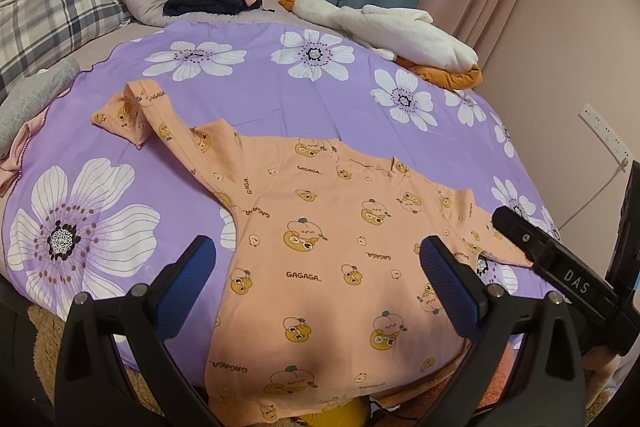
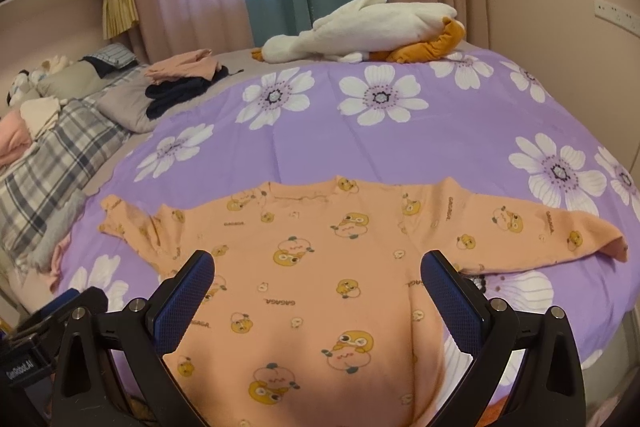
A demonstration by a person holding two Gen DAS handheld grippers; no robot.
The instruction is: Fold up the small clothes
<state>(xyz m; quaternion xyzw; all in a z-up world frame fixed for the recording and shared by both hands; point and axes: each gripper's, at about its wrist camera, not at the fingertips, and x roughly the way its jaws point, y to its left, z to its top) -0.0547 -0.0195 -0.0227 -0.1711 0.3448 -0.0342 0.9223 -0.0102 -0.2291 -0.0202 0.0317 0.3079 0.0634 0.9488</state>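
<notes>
1. Left gripper (image 1: 318, 259): jaws wide, holding nothing.
2. Right gripper (image 2: 318, 273): jaws wide, holding nothing.
3. Orange shirt (image 2: 320, 267) lies flat on purple floral sheet (image 2: 320, 131), directly ahead of both grippers.

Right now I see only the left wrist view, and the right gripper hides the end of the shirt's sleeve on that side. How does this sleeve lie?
Observer: In the right wrist view the sleeve lies stretched out on the purple cover, and its cuff points right.
Operator: Is the right gripper holding anything?
Observer: No. The right gripper is open, its fingers wide apart over the body of the shirt, with nothing between them.
</notes>
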